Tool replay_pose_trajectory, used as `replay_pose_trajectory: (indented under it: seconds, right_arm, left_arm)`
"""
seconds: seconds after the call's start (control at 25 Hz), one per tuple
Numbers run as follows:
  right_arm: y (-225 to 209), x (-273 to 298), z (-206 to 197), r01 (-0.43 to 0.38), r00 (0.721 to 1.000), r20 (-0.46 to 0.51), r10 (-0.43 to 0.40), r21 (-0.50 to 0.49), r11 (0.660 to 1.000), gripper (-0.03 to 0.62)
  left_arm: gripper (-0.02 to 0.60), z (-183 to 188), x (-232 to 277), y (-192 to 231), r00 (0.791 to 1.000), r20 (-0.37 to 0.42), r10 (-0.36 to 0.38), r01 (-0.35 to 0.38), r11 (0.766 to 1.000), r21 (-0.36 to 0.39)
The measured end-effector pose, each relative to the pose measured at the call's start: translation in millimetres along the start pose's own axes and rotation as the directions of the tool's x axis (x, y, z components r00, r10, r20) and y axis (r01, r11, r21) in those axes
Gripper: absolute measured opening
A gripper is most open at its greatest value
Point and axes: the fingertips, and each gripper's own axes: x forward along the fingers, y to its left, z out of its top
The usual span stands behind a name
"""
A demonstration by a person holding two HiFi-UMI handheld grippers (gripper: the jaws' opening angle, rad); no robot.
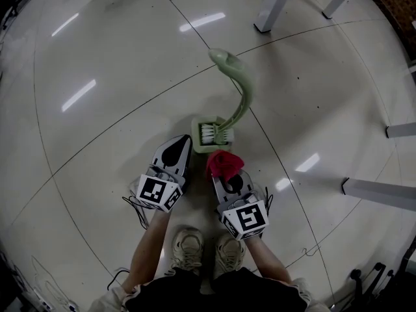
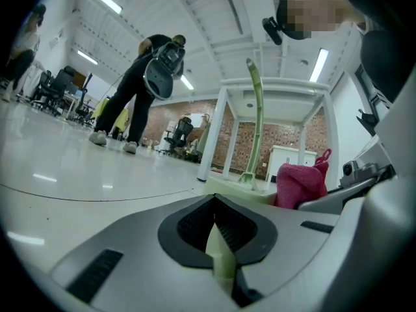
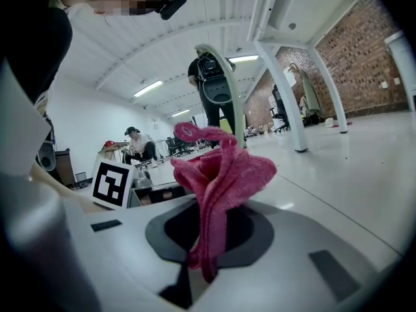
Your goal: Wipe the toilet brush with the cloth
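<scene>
A pale green toilet brush (image 1: pixel 242 93) stands in its square green holder (image 1: pixel 197 143) on the floor, white bristles showing at the base and the curved handle rising away from me. My left gripper (image 1: pixel 188 142) is shut on the holder's near left edge; a pale green sliver (image 2: pixel 221 255) sits pinched between its pads. The handle (image 2: pixel 257 109) stands upright beyond it. My right gripper (image 1: pixel 223 174) is shut on a bunched pink cloth (image 1: pixel 225 163), held just in front of the holder. In the right gripper view the cloth (image 3: pixel 221 177) stands up from the jaws, with the handle (image 3: pixel 226 86) behind it.
White table legs (image 1: pixel 271 5) stand beyond the brush, and two white bars (image 1: pixel 380 194) lie on the floor at the right. The person's shoes (image 1: pixel 188 249) are just behind the grippers. Cables (image 1: pixel 140 214) trail at the left gripper. Another person (image 2: pixel 140 86) stands farther off.
</scene>
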Motion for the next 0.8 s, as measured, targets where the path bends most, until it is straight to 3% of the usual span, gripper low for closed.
replay_pose_trajectory:
  seconds: [0.48,0.64,0.8]
  right_arm:
    - [46,35,-7,-0.147,0.988,-0.061,0.144,-0.057,0.987,0.032]
    - [41,30,-2,-0.135,0.991,-0.033,0.134,-0.046,0.990,0.031]
    - [22,14,-4,-0.066,0.998,-0.019,0.065,-0.022,0.998,0.031]
  left_arm:
    - [0.003,11,-1,5,0.999,0.024,-0.027,0.027,1.000,0.014]
    - [0.003,15,-4,15,0.999,0.039,-0.029,0.029,1.000,0.004]
    - [0.003,19,-11,26,0.998,0.058,-0.015,0.016,1.000,-0.006]
